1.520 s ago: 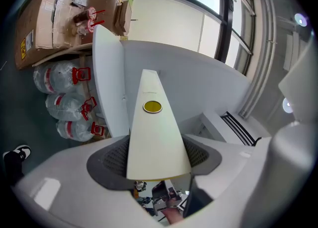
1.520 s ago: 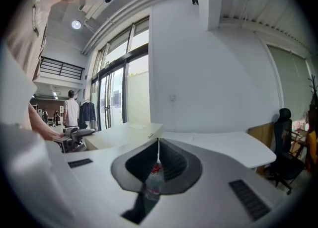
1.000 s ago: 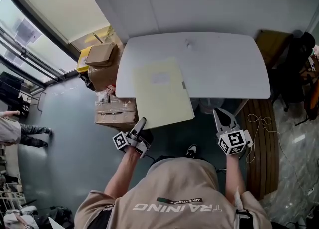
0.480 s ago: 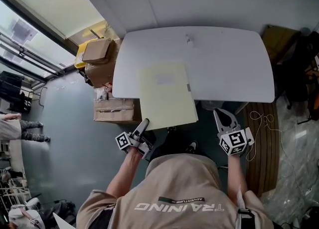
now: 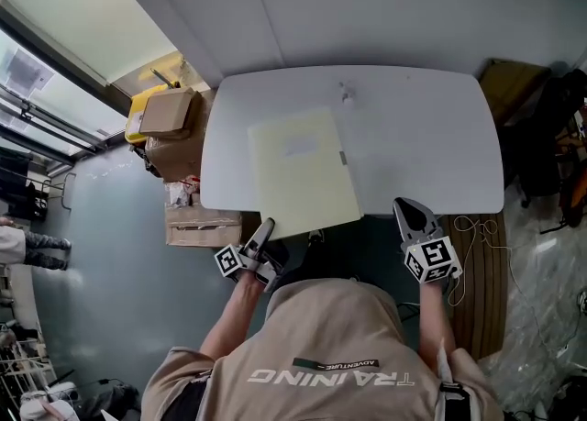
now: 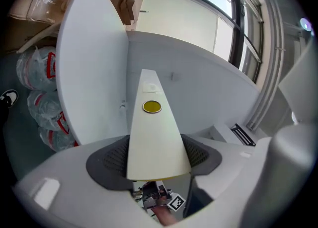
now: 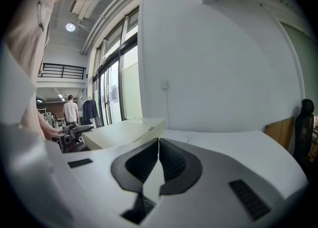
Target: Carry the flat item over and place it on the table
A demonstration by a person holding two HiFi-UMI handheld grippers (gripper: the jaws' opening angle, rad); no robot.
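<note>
One white rounded-corner table (image 5: 422, 135). One pale yellow flat rectangular board (image 5: 303, 171), with one round yellow sticker (image 6: 152, 106) on it. Two hand-held white two-jaw grippers: left gripper (image 5: 264, 229), right gripper (image 5: 406, 209). One square-marker cube on each, two total. Three brown cardboard boxes beside table's left end: top box (image 5: 165, 113), middle box (image 5: 174, 153), bottom box (image 5: 197, 227). One yellow container (image 5: 134, 124). One dark chair (image 5: 550, 126). Two people in head view: wearer in beige shirt (image 5: 321, 355), second person (image 5: 18, 247) at left edge.
</note>
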